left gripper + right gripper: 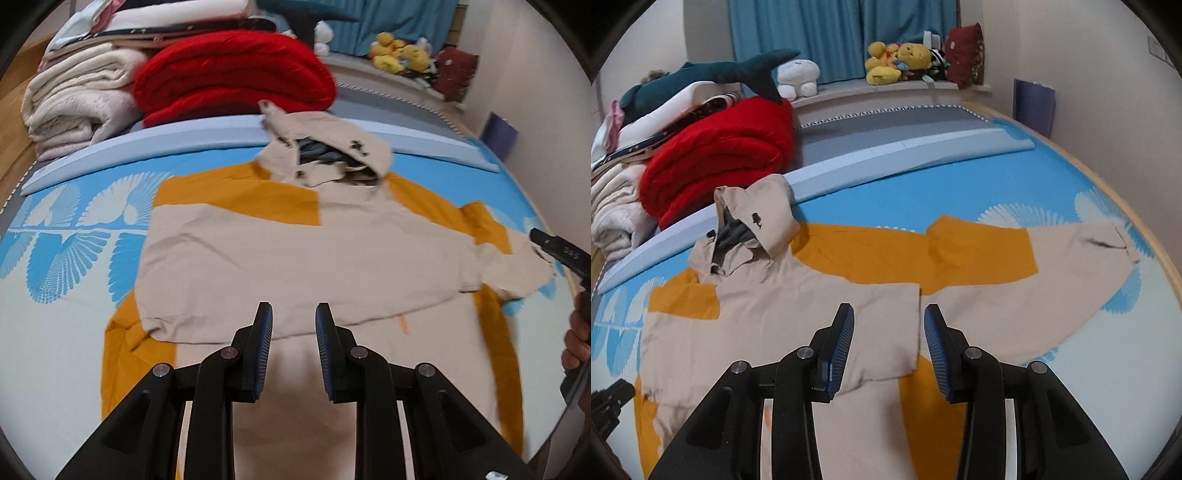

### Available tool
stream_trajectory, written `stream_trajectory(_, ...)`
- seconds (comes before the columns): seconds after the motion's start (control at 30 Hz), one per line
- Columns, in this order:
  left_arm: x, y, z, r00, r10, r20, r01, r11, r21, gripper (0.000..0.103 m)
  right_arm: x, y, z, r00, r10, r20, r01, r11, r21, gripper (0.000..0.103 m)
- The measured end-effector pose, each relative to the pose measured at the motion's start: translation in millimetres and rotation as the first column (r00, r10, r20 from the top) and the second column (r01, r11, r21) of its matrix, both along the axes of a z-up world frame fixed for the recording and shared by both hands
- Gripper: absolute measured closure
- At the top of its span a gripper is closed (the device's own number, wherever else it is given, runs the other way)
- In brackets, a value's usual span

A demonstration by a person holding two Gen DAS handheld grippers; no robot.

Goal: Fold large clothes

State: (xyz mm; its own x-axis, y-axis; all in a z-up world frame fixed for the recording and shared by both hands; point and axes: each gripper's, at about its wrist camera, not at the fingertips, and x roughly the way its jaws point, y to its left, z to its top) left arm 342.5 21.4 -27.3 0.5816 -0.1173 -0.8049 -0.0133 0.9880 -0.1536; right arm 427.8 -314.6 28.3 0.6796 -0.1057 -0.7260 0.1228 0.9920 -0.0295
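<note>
A beige and mustard hooded jacket lies flat on the bed, its hood at the far end. One sleeve is folded across the body. The other sleeve stretches out to the right over the sheet. My left gripper hovers above the jacket's lower part, jaws apart with nothing between them. My right gripper hangs over the folded sleeve's edge, open and empty; its tip also shows at the right edge of the left wrist view, with a hand below it. The left gripper shows in the lower left corner of the right wrist view.
The bed has a blue patterned sheet. A pale blue padded strip crosses it behind the hood. A red blanket and cream blankets are stacked at the far left. Plush toys sit on the window ledge; a wall runs along the right.
</note>
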Motion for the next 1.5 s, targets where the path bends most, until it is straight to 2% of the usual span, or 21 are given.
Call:
stream_trajectory(0.1, -9.2, -15.0, 4.0, 1.000, -0.018, 0.010, 0.018, 1.000, 0.006, 0.081, -9.7, -24.0, 3.2, 1.000, -0.018, 0.005, 0.018, 1.000, 0.011, 0.062)
stream_trajectory(0.23, -8.5, -36.9, 5.3, 0.998, -0.055, 0.019, 0.054, 0.998, 0.020, 0.081, -16.4, -81.9, 7.7, 0.993, -0.116, 0.028, 0.114, 0.991, 0.065, 0.062)
stream_trajectory(0.37, -4.3, -51.0, 3.5, 0.996, -0.087, 0.031, 0.087, 0.996, 0.022, 0.081, -20.5, -133.2, 11.5, 0.980, -0.193, 0.048, 0.189, 0.979, 0.077, 0.064)
stream_trajectory(0.43, -1.9, -55.6, 2.5, 0.995, -0.095, 0.030, 0.094, 0.995, 0.026, 0.081, -21.9, -159.5, 14.1, 0.975, -0.216, 0.056, 0.209, 0.972, 0.110, 0.081)
stream_trajectory(0.47, -0.7, -56.8, 1.5, 0.995, -0.099, 0.027, 0.098, 0.995, 0.020, 0.081, -21.6, -170.3, 14.3, 0.973, -0.225, 0.058, 0.217, 0.969, 0.117, 0.083)
stream_trajectory(0.63, 6.3, -60.1, -3.7, 0.994, -0.111, 0.019, 0.110, 0.994, 0.019, 0.081, -27.1, -236.3, 15.8, 0.950, -0.300, 0.089, 0.290, 0.950, 0.115, 0.083)
stream_trajectory(0.77, 15.3, -55.7, -5.2, 0.996, -0.093, 0.017, 0.093, 0.996, 0.001, 0.081, -34.7, -289.1, 17.8, 0.930, -0.357, 0.089, 0.338, 0.924, 0.177, 0.080)
stream_trajectory(0.8, 17.8, -54.4, -5.8, 0.996, -0.086, 0.018, 0.086, 0.996, -0.005, 0.081, -35.3, -300.9, 17.1, 0.925, -0.369, 0.087, 0.348, 0.918, 0.191, 0.077)
stream_trajectory(0.9, 21.5, -53.2, -9.4, 0.997, -0.081, 0.009, 0.081, 0.997, -0.011, 0.081, -28.9, -340.4, 4.3, 0.909, -0.413, 0.058, 0.390, 0.890, 0.235, 0.073)
stream_trajectory(1.0, 22.9, -54.6, -12.7, 0.996, -0.093, 0.004, 0.093, 0.996, 0.001, 0.081, -16.6, -381.3, -24.6, 0.893, -0.449, -0.021, 0.436, 0.852, 0.291, 0.073)
stream_trajectory(1.13, 27.2, -52.8, -16.4, 0.997, -0.082, 0.000, 0.082, 0.997, 0.000, 0.081, 0.1, -419.1, -62.5, 0.884, -0.458, -0.093, 0.463, 0.837, 0.292, 0.073)
stream_trajectory(1.23, 30.1, -53.6, -21.3, 0.997, -0.081, -0.008, 0.081, 0.997, 0.003, 0.081, 3.2, -440.7, -81.7, 0.869, -0.482, -0.115, 0.489, 0.797, 0.354, 0.073)
stream_trajectory(1.33, 31.0, -55.3, -24.7, 0.996, -0.090, -0.012, 0.090, 0.996, 0.018, 0.081, 8.8, -461.3, -101.8, 0.840, -0.519, -0.156, 0.534, 0.740, 0.410, 0.073)
stream_trajectory(1.4, 31.3, -55.6, -25.7, 0.996, -0.093, -0.013, 0.093, 0.995, 0.021, 0.081, 11.4, -467.6, -111.7, 0.832, -0.528, -0.170, 0.545, 0.720, 0.430, 0.073)
stream_trajectory(1.5, 31.9, -55.7, -27.7, 0.995, -0.097, -0.015, 0.098, 0.995, 0.024, 0.081, 15.8, -477.6, -115.9, 0.825, -0.549, -0.137, 0.541, 0.695, 0.473, 0.073)
